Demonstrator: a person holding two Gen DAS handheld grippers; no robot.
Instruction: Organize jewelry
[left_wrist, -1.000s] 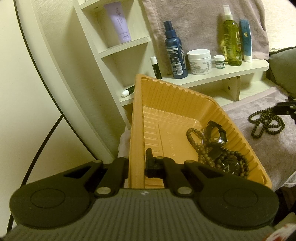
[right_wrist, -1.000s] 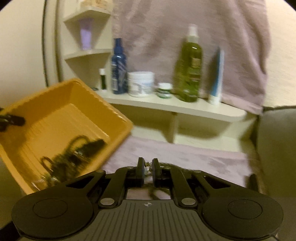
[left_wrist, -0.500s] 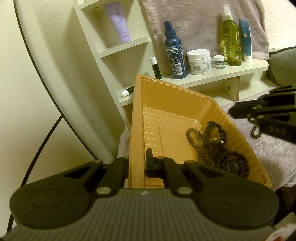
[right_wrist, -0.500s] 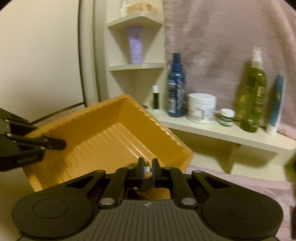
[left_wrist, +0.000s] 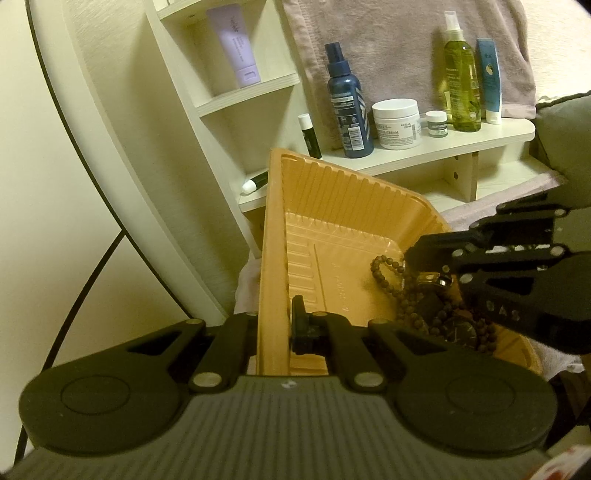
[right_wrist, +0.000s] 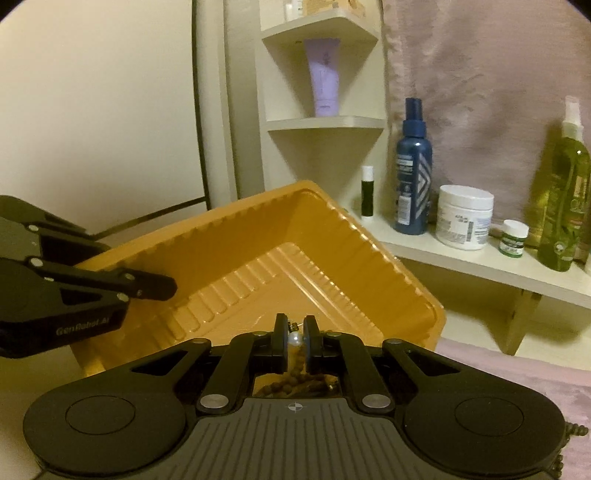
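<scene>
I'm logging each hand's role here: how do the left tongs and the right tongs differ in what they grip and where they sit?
The left tongs clamp the orange tray by its near wall, one finger outside, one inside; the right tongs pinch a beaded bracelet at its white pearl. The left tongs sit at the tray's edge holding it tilted; the right tongs hang over its interior, above the jewelry already inside. Both are black, two-fingered and shut on something.

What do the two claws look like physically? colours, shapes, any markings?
Both are matte black. The left claw and right claw each have two slim fingers on linkage bars with silver pivot pins, two round lobed housings with disc insets, and a grey ribbed body bearing a small crosshair mark. Pale lettering on the left one's side reads roughly "GenRobot.AI". No cables or sleeves are visible.
</scene>
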